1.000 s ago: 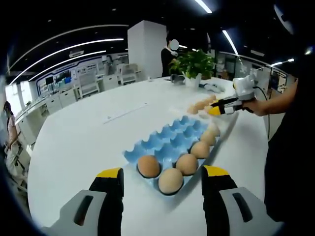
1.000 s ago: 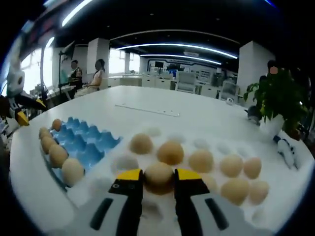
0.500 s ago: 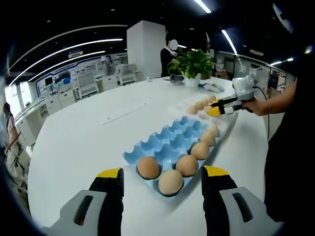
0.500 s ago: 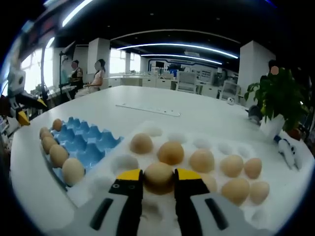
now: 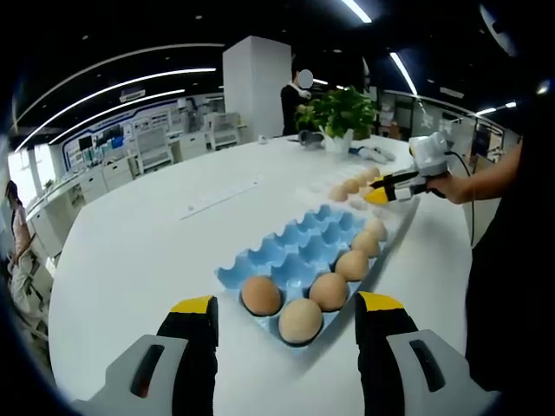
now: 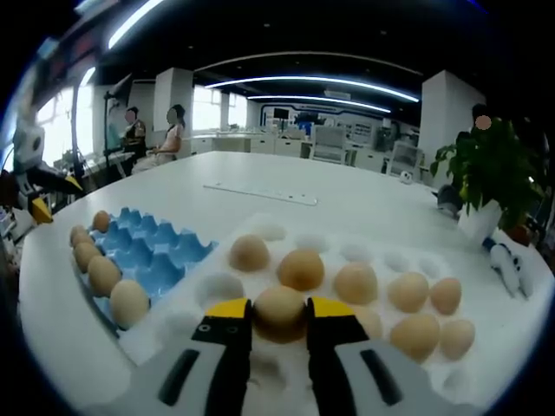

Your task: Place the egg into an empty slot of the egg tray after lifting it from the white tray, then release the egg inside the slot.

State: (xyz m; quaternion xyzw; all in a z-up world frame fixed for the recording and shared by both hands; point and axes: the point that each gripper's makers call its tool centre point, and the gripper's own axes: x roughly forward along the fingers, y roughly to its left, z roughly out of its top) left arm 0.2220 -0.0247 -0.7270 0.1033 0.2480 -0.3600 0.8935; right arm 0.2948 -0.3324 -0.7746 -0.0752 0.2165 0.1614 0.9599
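Observation:
In the right gripper view my right gripper (image 6: 278, 317) is shut on a brown egg (image 6: 279, 309), just above the white tray (image 6: 260, 232), where several more eggs lie. The blue egg tray (image 6: 152, 251) lies to its left, with several eggs along its near edge and many bare slots. In the left gripper view my left gripper (image 5: 284, 315) stands open over the table, just short of the blue egg tray (image 5: 290, 245). The right gripper (image 5: 388, 189) shows far off over the white tray (image 5: 323, 188), held by a person's hand.
A long white table (image 5: 147, 251) carries both trays. A potted plant (image 6: 487, 186) stands at its far edge, with a thin white strip (image 6: 260, 195) lying beyond the trays. People sit at desks in the background. The person's dark sleeve (image 5: 512, 260) is at the table's right side.

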